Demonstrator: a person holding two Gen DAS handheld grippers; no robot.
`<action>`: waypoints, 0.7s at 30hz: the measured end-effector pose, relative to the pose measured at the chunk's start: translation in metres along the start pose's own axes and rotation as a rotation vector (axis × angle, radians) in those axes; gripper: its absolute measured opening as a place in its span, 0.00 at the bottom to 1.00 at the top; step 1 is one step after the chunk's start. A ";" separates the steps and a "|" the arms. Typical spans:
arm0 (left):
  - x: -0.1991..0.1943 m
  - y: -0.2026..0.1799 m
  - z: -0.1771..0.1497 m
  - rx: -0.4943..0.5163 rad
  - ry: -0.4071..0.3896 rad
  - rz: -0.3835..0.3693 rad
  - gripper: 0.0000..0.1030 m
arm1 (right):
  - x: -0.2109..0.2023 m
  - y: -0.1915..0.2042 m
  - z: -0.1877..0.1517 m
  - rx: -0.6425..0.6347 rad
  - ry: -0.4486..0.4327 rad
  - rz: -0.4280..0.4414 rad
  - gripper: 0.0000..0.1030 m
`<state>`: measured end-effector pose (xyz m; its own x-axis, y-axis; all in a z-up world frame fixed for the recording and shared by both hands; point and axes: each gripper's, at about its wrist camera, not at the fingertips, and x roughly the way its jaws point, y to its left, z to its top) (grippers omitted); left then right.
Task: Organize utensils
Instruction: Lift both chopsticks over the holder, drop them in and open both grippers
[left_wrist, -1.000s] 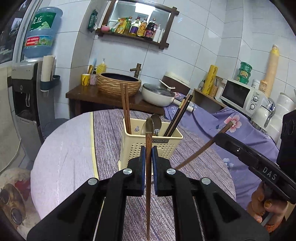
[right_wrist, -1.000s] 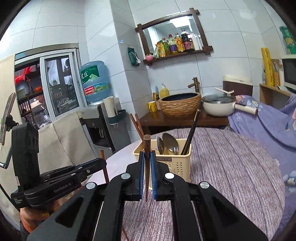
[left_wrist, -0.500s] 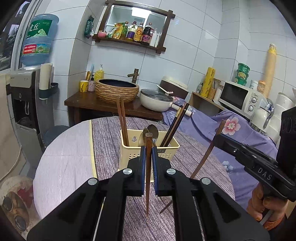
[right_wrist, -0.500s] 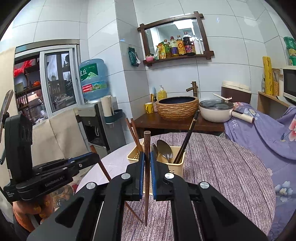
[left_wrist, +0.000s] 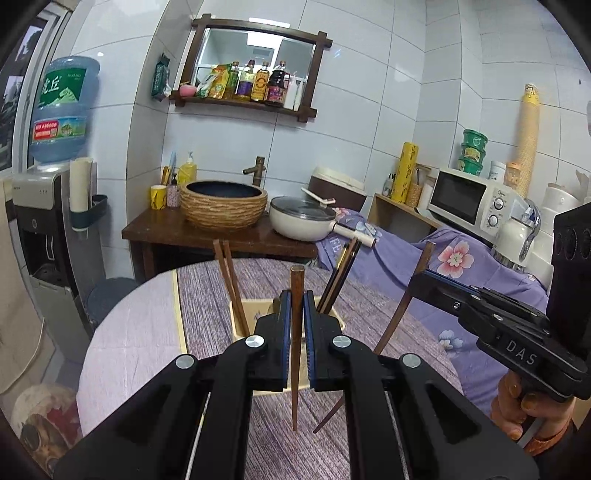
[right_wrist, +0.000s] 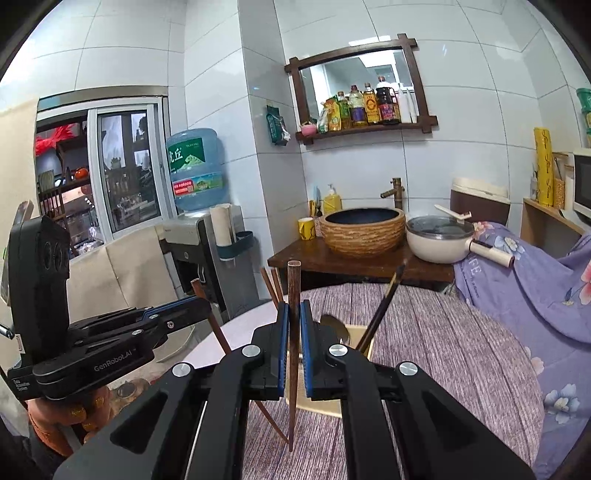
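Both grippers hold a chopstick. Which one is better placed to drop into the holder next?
Left, marginally. Left gripper holds its brown wooden chopstick centred before the cream plastic utensil holder; the holder sits right of right gripper.

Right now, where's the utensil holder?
In the left wrist view the utensil holder stands on the striped table mat, right behind the left gripper.

The right gripper (right_wrist: 291, 332) clamps an upright dark wooden chopstick (right_wrist: 293, 354). The cream plastic utensil basket (right_wrist: 364, 338) sits at one o'clock, the left gripper (right_wrist: 201, 304) at nine o'clock gripping another brown chopstick (right_wrist: 218, 328).
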<state>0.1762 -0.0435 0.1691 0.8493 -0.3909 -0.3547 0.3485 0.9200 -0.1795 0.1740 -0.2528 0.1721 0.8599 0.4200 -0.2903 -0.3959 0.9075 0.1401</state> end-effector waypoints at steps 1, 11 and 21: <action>0.001 0.000 0.008 -0.003 -0.006 -0.004 0.07 | 0.000 -0.001 0.007 0.003 -0.009 0.001 0.06; 0.009 0.015 0.099 -0.054 -0.111 0.013 0.07 | 0.010 -0.017 0.082 0.030 -0.111 -0.046 0.06; 0.062 0.022 0.095 -0.021 -0.088 0.126 0.07 | 0.072 -0.034 0.053 0.024 -0.046 -0.129 0.06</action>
<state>0.2741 -0.0451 0.2300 0.9176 -0.2675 -0.2939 0.2295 0.9604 -0.1577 0.2661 -0.2539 0.1971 0.9174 0.2982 -0.2634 -0.2735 0.9535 0.1270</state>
